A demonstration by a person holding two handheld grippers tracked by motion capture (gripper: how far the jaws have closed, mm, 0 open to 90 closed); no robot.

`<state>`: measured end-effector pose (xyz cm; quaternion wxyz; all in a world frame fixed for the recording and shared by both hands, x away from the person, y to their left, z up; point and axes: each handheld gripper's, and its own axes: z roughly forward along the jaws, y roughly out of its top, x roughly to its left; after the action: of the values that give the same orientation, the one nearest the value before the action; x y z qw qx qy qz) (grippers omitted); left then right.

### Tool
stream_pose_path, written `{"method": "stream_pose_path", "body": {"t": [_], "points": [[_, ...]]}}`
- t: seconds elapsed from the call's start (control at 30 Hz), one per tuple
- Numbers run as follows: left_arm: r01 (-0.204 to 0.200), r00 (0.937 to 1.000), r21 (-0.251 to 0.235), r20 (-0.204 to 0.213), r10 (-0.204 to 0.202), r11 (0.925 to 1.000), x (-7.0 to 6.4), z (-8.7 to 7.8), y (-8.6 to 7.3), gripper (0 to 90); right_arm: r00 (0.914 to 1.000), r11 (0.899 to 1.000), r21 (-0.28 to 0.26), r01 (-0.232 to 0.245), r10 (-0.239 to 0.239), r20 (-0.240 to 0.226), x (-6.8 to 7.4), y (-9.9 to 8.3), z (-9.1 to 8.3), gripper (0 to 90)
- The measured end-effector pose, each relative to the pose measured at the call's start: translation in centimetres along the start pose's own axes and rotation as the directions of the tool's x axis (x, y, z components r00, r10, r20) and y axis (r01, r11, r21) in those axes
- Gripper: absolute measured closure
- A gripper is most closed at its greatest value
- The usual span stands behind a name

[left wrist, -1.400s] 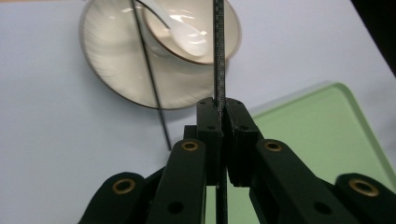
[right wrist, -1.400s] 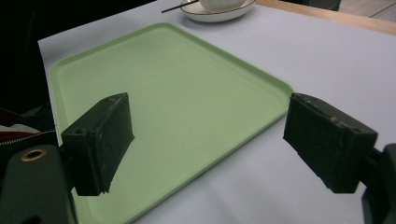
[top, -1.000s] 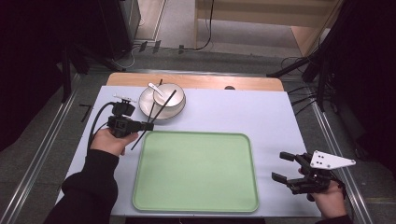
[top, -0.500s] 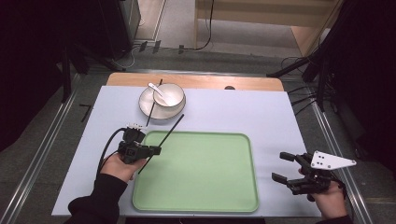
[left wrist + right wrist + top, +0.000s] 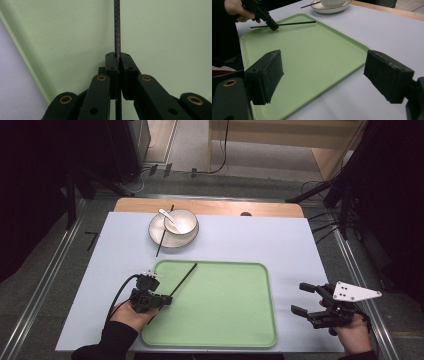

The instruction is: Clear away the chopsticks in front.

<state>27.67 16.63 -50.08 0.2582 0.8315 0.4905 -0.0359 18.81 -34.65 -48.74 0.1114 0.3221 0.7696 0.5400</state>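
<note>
In the high view, the left gripper [image 5: 159, 299] is now at the near-left corner of the green tray [image 5: 220, 320], with its jaws clamped on one black chopstick [image 5: 183, 279]. One second ago this gripper was up beside the bowl [image 5: 173, 227], and half a second ago it was just at the left edge of the tray, so the chopstick has been carried away from the bowl and over the tray. The second chopstick [image 5: 164, 231] is lying across the left side of the bowl, and a white spoon [image 5: 169, 216] rests inside it, as before. The right gripper [image 5: 305, 303] waits just outside the right edge of the tray, jaws apart, and it has not moved. In the left gripper view, the two jaws are pressed together on the chopstick [image 5: 117, 30], which points straight ahead over the tray floor [image 5: 170, 35], near the tray's rim on the left. In the right gripper view, the open jaws frame the tray [image 5: 317, 55]; across it the left gripper [image 5: 273, 27] holds the chopstick [image 5: 294, 23] almost level and, I think, a little above the far corner of the tray. My judgement is that the first chopstick is ready to be laid down on the tray, and the second one is not yet taken.
</note>
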Motion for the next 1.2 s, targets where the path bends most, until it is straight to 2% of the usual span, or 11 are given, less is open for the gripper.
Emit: {"method": "stream_pose_path", "body": {"t": [0.03, 0.33, 0.47, 0.53, 0.6, 0.73, 0.8, 0.93, 1.0, 1.1, 1.2], "points": [[0.017, 0.9998, -0.005, 0.009, -0.017, 0.9998, 0.1, 0.1, 0.0, 85.5, 1.0, 1.0, 0.001, -0.001, 0.001, -0.001, 0.0, 0.0, 0.0, 16.1], [-0.019, 0.9998, -0.003, 0.009, 0.019, 0.9998, -0.3, 0.1, 0.0, 77.4, 1.0, 1.0, 0.002, 0.002, -0.002, -0.001, 0.0, 0.0, 0.1, 16.1], [-0.033, 0.9965, -0.005, 0.077, 0.034, 0.9994, 0.0, 0.0, 0.2, 68.1, 1.0, 1.0, 0.002, 0.003, -0.003, -0.003, 0.0, 0.1, 0.1, 16.1], [-0.035, 0.9918, -0.032, 0.122, 0.038, 0.9989, 0.1, -0.1, 0.4, 64.9, 1.0, 1.0, 0.002, 0.002, -0.002, -0.004, 0.1, 0.1, 0.1, 16.1], [-0.045, 0.9892, -0.06, 0.136, 0.053, 0.9972, 0.1, -0.5, 0.8, 58.9, 1.0, 1.0, 0.003, 0.0, 0.0, -0.004, 0.1, 0.1, 0.1, 16.1], [-0.084, 0.9877, -0.112, 0.123, 0.097, 0.9901, 0.4, -1.2, 1.3, 48.1, 1.0, 1.0, 0.005, -0.003, 0.003, -0.005, 0.1, 0.1, 0.2, 16.1], [-0.099, 0.987, -0.16, 0.11, 0.117, 0.9821, 1.3, -1.8, 1.7, 40.7, 1.0, 1.0, 0.003, -0.003, 0.003, -0.005, 0.0, 0.1, 0.2, 16.1], [-0.094, 0.9878, -0.192, 0.105, 0.115, 0.9769, 2.2, -2.4, 2.0, 35.6, 1.0, 1.0, -0.001, -0.003, 0.003, 0.004, 0.0, 0.1, 0.1, 15.3], [-0.099, 0.9906, -0.182, 0.075, 0.114, 0.9783, 2.8, -2.6, 2.3, 34.2, 0.9997, 1.0, -0.014, 0.012, -0.012, 0.022, -0.1, 0.1, 0.0, 14.7], [-0.111, 0.9912, -0.199, 0.05, 0.123, 0.9738, 3.6, -3.4, 3.0, 33.2, 0.9991, 1.0, -0.023, 0.009, -0.008, 0.041, -0.2, 0.0, 0.0, 14.7], [-0.086, 0.9942, -0.233, 0.042, 0.099, 0.9686, 4.7, -4.5, 4.1, 32.9, 0.9993, 1.0, -0.016, 0.004, -0.003, 0.038, -0.3, -0.1, -0.1, 14.8]]}}
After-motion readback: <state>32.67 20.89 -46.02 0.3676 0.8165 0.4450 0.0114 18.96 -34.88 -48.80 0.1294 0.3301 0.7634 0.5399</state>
